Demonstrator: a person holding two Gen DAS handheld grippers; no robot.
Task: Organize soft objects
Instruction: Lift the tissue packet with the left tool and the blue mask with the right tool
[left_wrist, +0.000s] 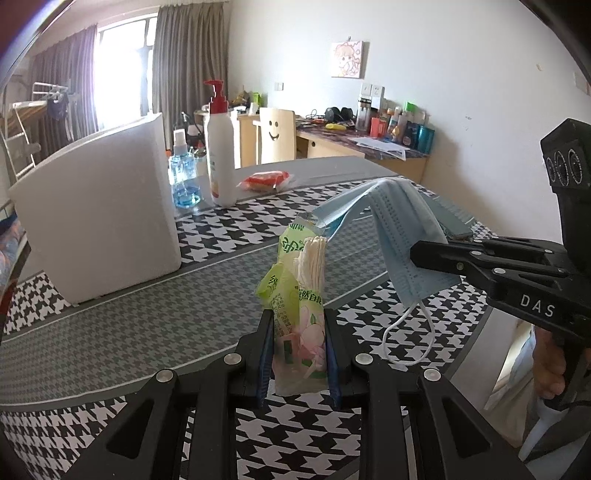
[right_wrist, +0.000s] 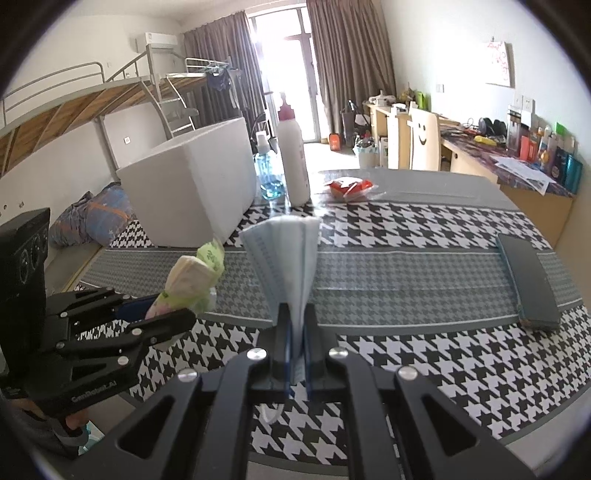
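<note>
My left gripper (left_wrist: 299, 325) is shut on a green tissue pack (left_wrist: 299, 299) with white tissues sticking out of its top, held above the table. It also shows in the right wrist view (right_wrist: 173, 314) with the pack (right_wrist: 192, 277). My right gripper (right_wrist: 295, 321) is shut on a folded blue face mask (right_wrist: 286, 251), held upright above the table. In the left wrist view the right gripper (left_wrist: 417, 254) holds the mask (left_wrist: 399, 229) to the right of the pack, its white ear loop hanging down.
A white foam box (left_wrist: 96, 214) stands open at the table's left. A pump bottle (left_wrist: 219, 147), a blue spray bottle (left_wrist: 183, 177) and a red packet (left_wrist: 264, 181) sit at the far side. A dark flat case (right_wrist: 528, 280) lies at the right. The tablecloth (left_wrist: 110, 332) is houndstooth-patterned.
</note>
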